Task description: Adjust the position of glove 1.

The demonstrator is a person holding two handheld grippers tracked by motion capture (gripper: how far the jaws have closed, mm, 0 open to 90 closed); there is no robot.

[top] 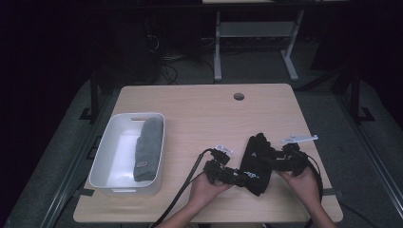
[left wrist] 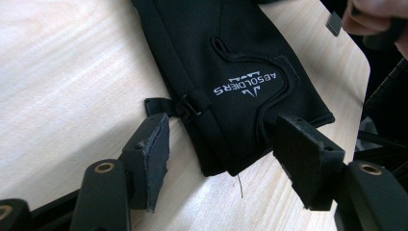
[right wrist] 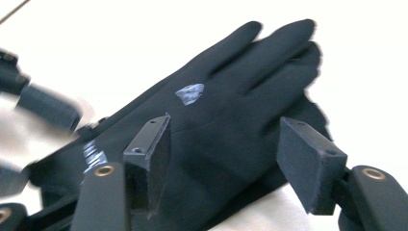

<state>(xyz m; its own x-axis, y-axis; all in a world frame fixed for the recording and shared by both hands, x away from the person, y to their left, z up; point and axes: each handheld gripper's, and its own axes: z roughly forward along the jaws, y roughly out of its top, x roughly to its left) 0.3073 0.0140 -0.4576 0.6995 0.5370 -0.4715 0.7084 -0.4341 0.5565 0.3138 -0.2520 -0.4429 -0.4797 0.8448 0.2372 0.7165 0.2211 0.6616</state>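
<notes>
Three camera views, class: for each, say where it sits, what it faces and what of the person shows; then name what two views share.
High view: above the table, looking down; both hands, left gripper, right gripper.
Left gripper view: rides that gripper, faces the black glove cuff; own jaws.
Right gripper view: faces the glove's fingers; own jaws.
Shared: the glove.

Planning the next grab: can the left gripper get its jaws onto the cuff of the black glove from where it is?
Probably yes. The left gripper is open, its jaws either side of the black glove cuff edge, nothing between them and it on the table.
</notes>
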